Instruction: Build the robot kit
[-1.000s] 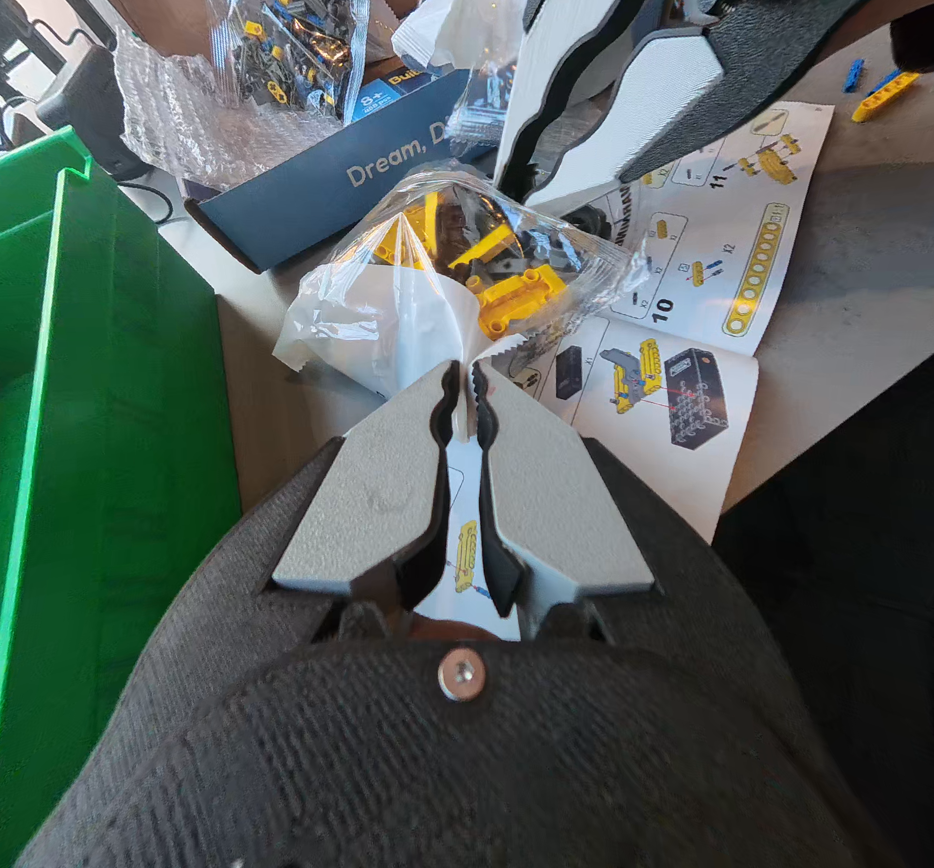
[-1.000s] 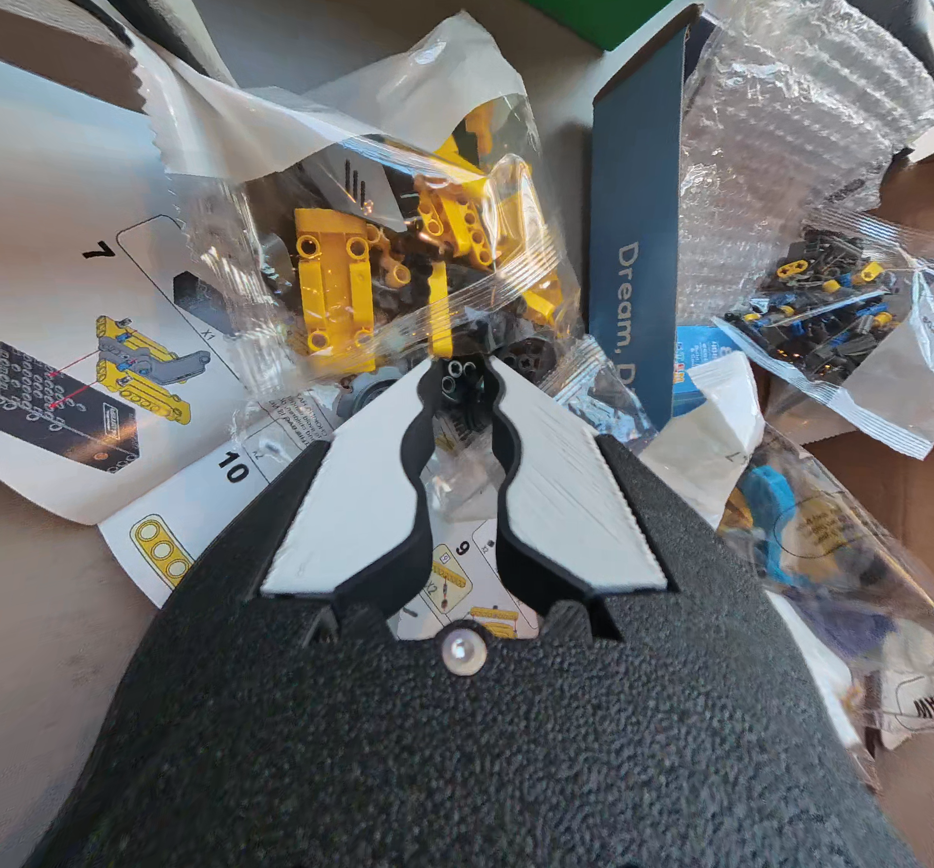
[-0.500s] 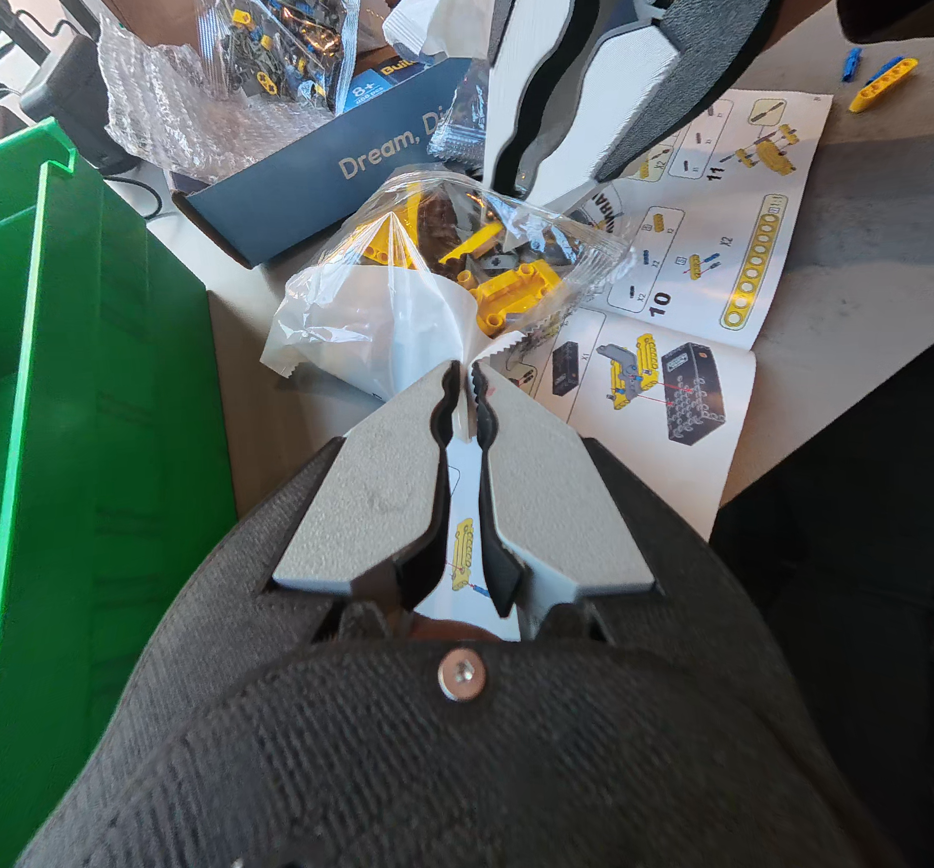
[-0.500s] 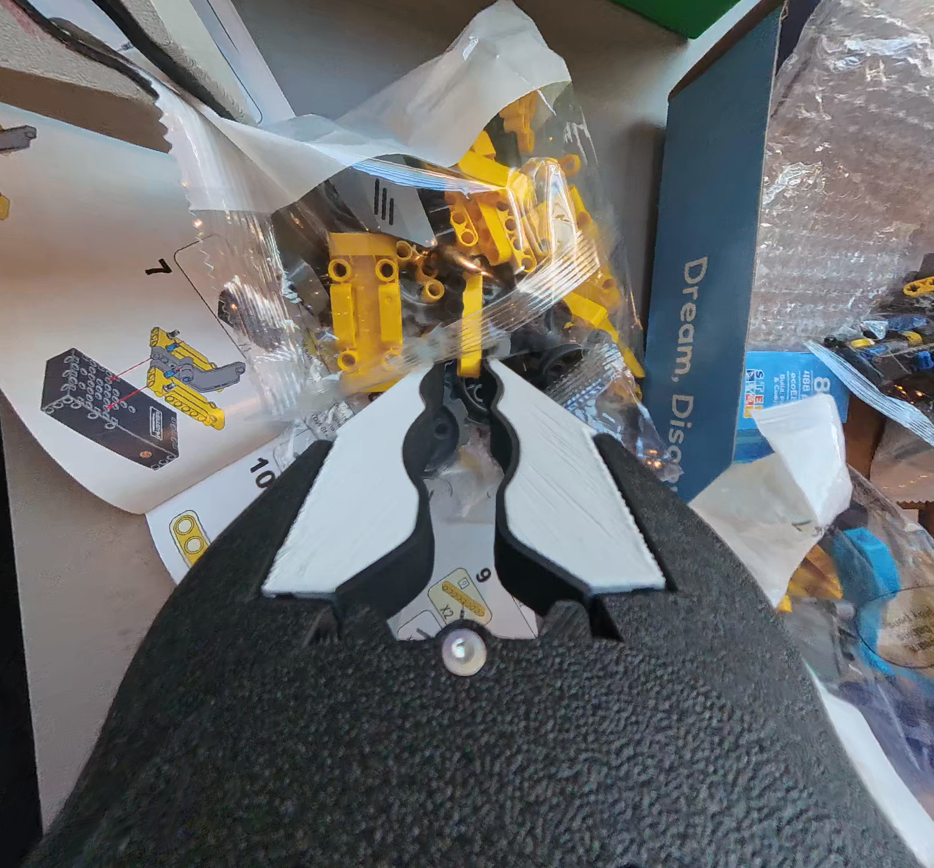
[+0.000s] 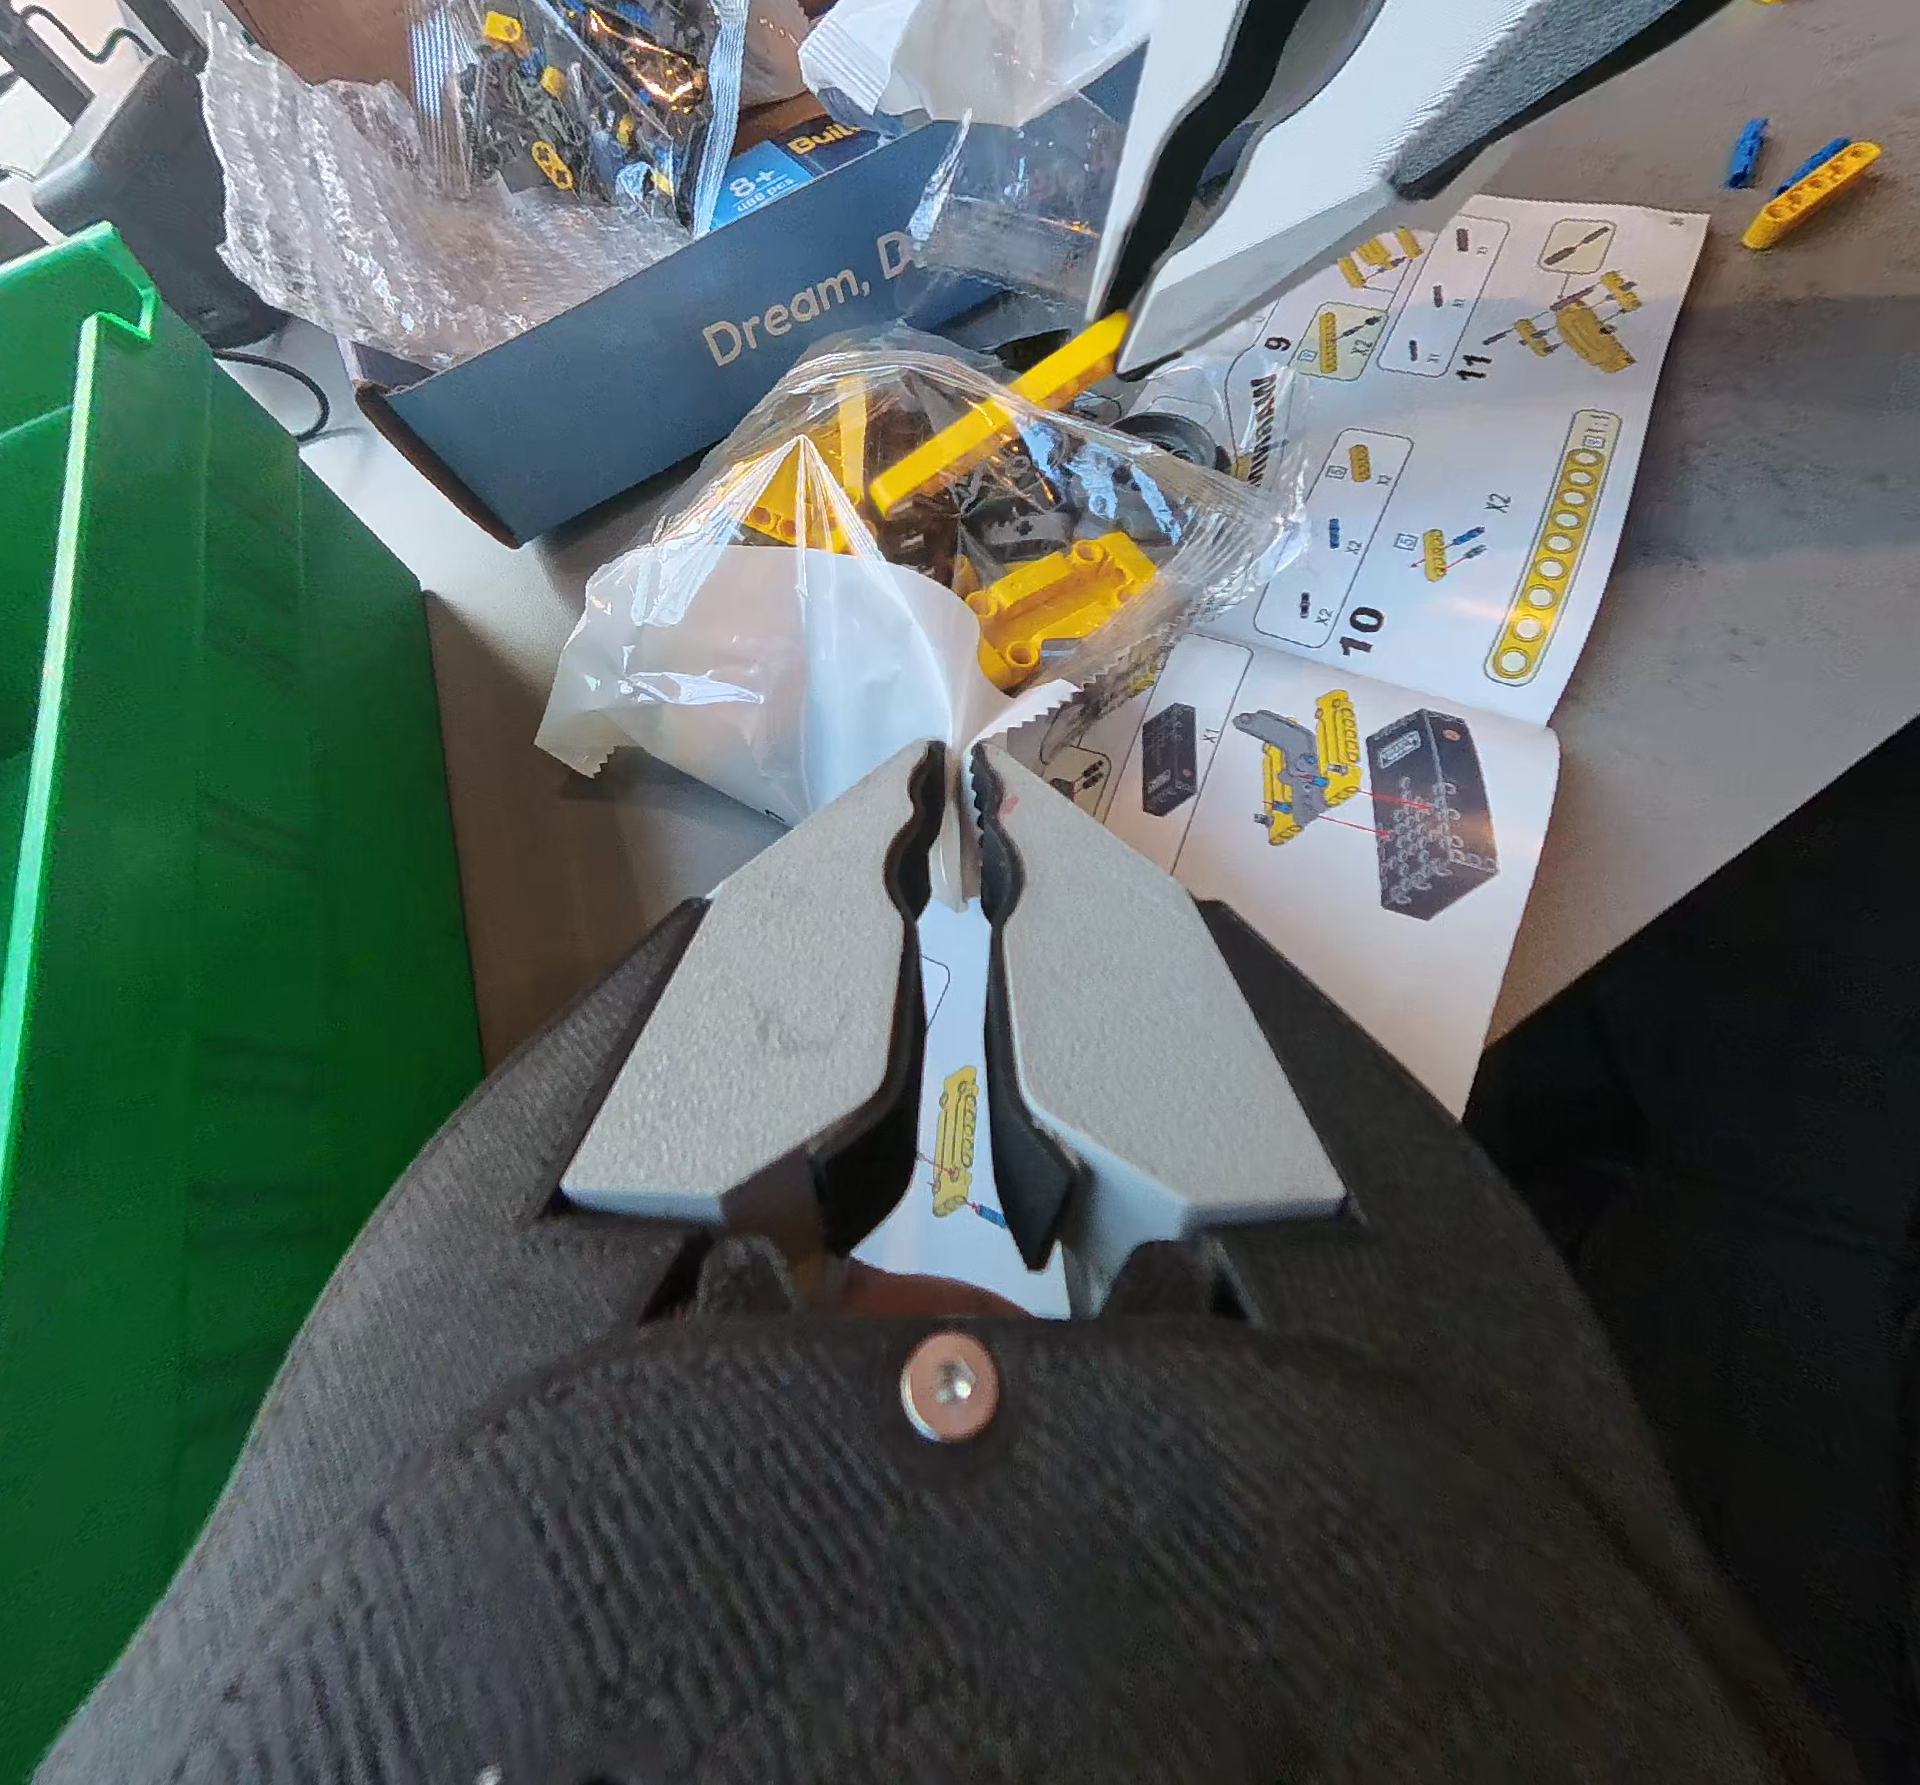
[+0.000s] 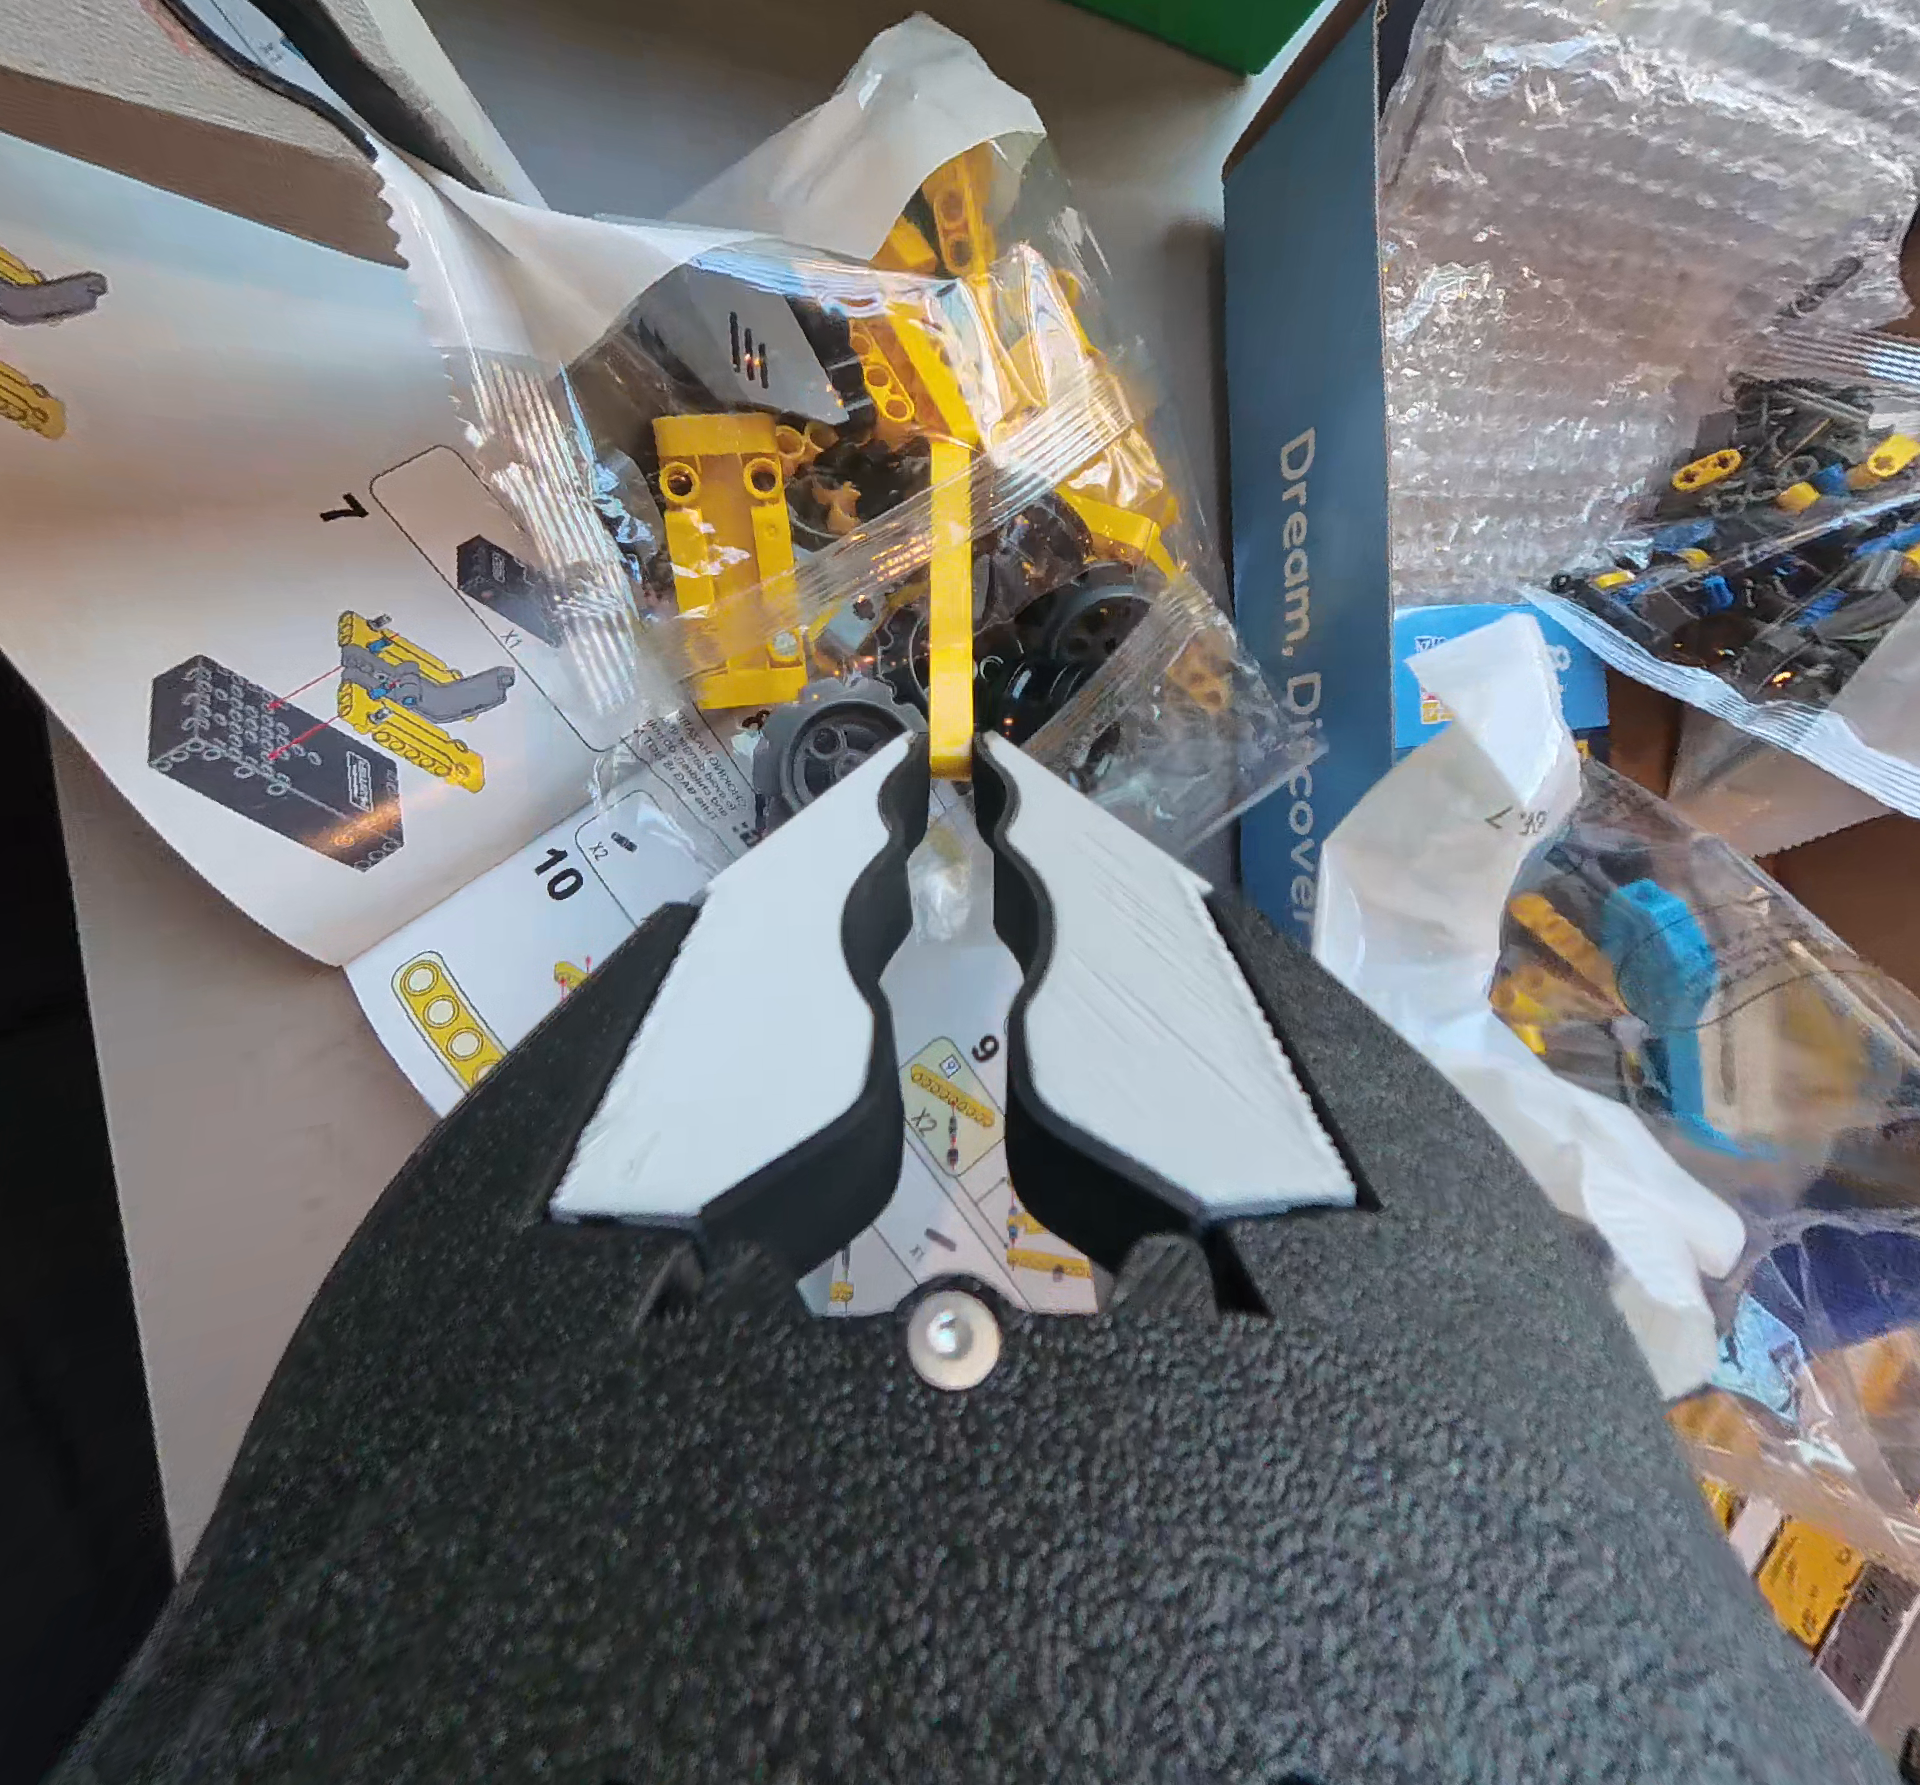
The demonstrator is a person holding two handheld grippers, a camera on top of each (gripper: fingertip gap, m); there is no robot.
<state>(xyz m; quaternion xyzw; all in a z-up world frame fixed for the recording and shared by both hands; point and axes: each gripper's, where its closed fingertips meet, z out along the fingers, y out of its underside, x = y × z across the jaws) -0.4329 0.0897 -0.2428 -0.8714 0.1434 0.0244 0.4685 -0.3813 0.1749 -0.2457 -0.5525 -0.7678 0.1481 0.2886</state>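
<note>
A clear plastic bag [image 5: 935, 572] of yellow and black building pieces lies on an open instruction booklet [image 5: 1455, 509]. My left gripper [image 5: 961, 761] is shut on the bag's white torn edge. My right gripper [image 6: 951, 759] is shut on the end of a long yellow beam [image 6: 951, 592]. The beam sticks half out of the bag's open side. In the left wrist view the right gripper [image 5: 1122, 353] comes in from the top right with the beam [image 5: 987, 431] at its tips. The bag also shows in the right wrist view [image 6: 883, 447].
A green bin [image 5: 208, 800] stands close on the left. A dark blue box [image 5: 675, 333] with bubble wrap [image 5: 343, 218] and more part bags [image 5: 582, 62] lies behind. Loose yellow and blue pieces [image 5: 1808, 187] lie on the grey table [image 5: 1766, 488] at the far right. There is about 11 cm between the tips of the two grippers.
My right gripper has closed on the yellow beam and drawn back, pulling the beam partly out of the bag. My left gripper has kept its hold on the bag's edge.
</note>
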